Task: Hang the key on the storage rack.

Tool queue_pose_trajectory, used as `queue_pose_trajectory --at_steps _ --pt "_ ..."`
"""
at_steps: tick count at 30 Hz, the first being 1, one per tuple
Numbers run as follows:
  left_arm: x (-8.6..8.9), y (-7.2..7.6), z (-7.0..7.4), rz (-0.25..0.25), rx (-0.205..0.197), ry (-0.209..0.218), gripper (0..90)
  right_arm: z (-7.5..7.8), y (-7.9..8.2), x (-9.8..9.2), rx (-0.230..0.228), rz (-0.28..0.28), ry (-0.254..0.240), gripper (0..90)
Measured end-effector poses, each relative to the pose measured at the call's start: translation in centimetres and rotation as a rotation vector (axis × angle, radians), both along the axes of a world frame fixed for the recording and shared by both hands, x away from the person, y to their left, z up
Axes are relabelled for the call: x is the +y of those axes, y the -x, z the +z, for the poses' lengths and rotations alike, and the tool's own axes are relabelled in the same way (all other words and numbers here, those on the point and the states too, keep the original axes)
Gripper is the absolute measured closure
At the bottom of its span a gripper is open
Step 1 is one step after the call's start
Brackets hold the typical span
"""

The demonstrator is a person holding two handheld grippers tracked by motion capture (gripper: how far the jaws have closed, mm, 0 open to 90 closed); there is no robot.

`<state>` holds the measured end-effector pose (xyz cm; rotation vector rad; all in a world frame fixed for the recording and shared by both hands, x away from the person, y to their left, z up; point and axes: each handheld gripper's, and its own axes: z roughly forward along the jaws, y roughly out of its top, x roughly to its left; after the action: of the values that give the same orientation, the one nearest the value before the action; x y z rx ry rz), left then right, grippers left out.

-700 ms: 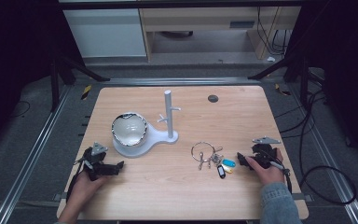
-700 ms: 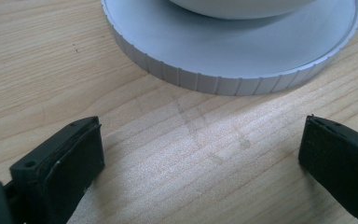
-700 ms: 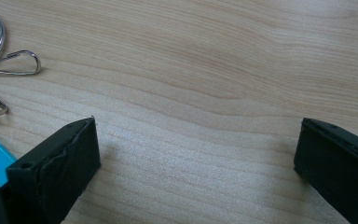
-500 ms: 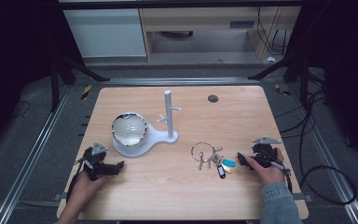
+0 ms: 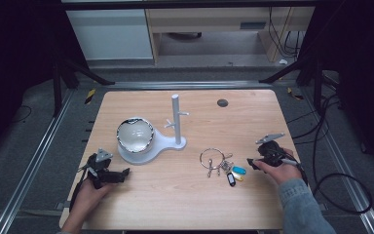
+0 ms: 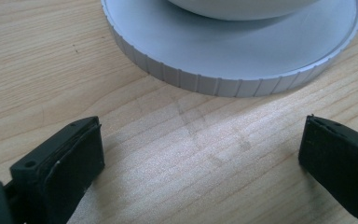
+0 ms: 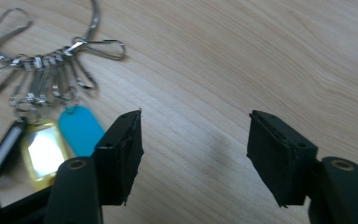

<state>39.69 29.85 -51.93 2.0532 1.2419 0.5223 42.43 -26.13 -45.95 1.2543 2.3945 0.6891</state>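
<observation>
Just right hand-held gripper (image 7: 193, 154) open, empty, beside keyring (image 7: 42, 70)

- In the right gripper view, the key ring (image 7: 37, 56) is running off the top and left edges — its big loop is showing as an arc.
- In the left gripper view, the white stand base (image 6: 233, 46) is getting cropped by the top edge — the bowl (image 6: 242, 7) above it is barely showing.
</observation>
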Motion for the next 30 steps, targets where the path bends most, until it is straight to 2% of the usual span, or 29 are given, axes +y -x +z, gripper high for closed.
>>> queue_pose_trajectory --at_steps 1,2,3,5,6,7,8,9,14,18,30 --pt "0.0 0.0 0.0 0.0 0.0 0.0 0.0 0.6 -0.4 0.5 0.045 0.044 0.014 42.0" --pt "0.0 0.0 0.0 0.0 0.0 0.0 0.0 0.6 -0.4 0.5 0.045 0.044 0.014 42.0" --pt "0.0 0.0 0.0 0.0 0.0 0.0 0.0 1.2 -0.7 1.1 0.066 0.086 0.053 47.6" --pt "0.0 0.0 0.0 0.0 0.0 0.0 0.0 1.7 -0.9 1.6 0.09 0.123 0.06 51.6" --pt "0.0 0.0 0.0 0.0 0.0 0.0 0.0 1.7 -0.9 1.6 0.09 0.123 0.06 51.6" --pt "0.0 0.0 0.0 0.0 0.0 0.0 0.0 2.2 -1.3 2.1 0.123 0.16 0.067 55.3" --pt "0.0 0.0 0.0 0.0 0.0 0.0 0.0 2.2 -1.3 2.1 0.123 0.16 0.067 55.3" --pt "0.0 0.0 0.0 -0.001 -0.001 -0.001 0.0 2.4 -1.7 2.5 0.144 0.188 0.09 57.7" --pt "0.0 0.0 0.0 -0.001 -0.001 -0.001 0.0 2.7 -2.4 2.8 0.177 0.216 0.095 62.6" --pt "0.0 0.0 0.0 -0.001 -0.001 -0.001 0.0 2.6 -2.7 2.9 0.186 0.219 0.095 63.8" --pt "0.0 0.0 0.0 0.001 0.0 0.0 0.0 3.0 -3.2 3.5 0.227 0.274 0.103 75.8"
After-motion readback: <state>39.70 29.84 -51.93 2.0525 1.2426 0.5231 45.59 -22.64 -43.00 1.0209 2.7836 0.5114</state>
